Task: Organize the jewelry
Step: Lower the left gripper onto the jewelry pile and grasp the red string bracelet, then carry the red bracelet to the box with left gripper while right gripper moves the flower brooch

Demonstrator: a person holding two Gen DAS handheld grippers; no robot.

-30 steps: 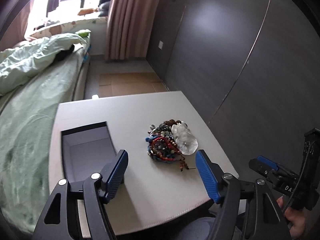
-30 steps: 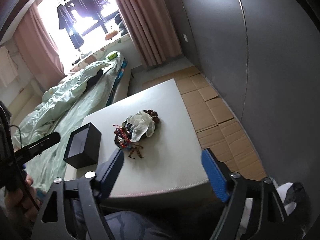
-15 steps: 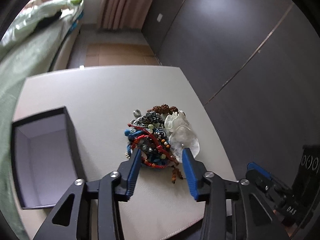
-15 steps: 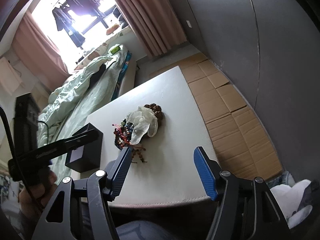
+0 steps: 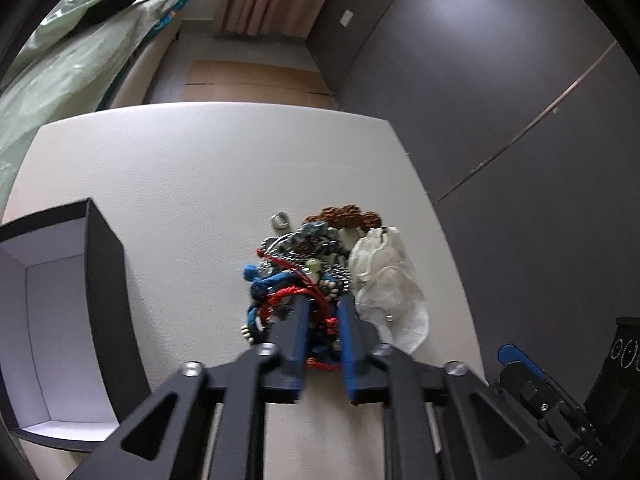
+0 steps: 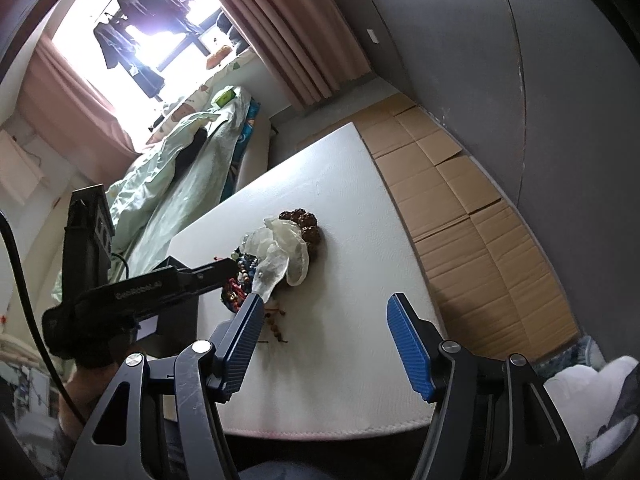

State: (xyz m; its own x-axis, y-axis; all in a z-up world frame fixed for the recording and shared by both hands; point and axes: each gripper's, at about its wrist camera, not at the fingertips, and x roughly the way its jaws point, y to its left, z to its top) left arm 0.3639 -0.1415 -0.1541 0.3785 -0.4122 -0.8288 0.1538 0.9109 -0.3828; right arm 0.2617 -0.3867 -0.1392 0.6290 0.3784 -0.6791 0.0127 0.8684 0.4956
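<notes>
Left gripper [image 5: 325, 312] – amid jewelry pile [image 5: 304, 264]

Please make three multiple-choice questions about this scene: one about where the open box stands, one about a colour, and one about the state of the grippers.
1. Seen from the left wrist camera, where does the black box stand relative to the jewelry pile?
A. to its left
B. to its right
C. on top of it

2. What colour are the pads on the gripper fingers?
A. red
B. blue
C. green

3. Which gripper is closing into the pile?
A. the left gripper
B. the right gripper
C. neither

Answers:
1. A, the box sits at the left edge of the white table, apart from the pile.
2. B, the ribbed pads are blue.
3. A, its fingers are narrowed around red cords, while the right gripper hangs wide open.
</notes>
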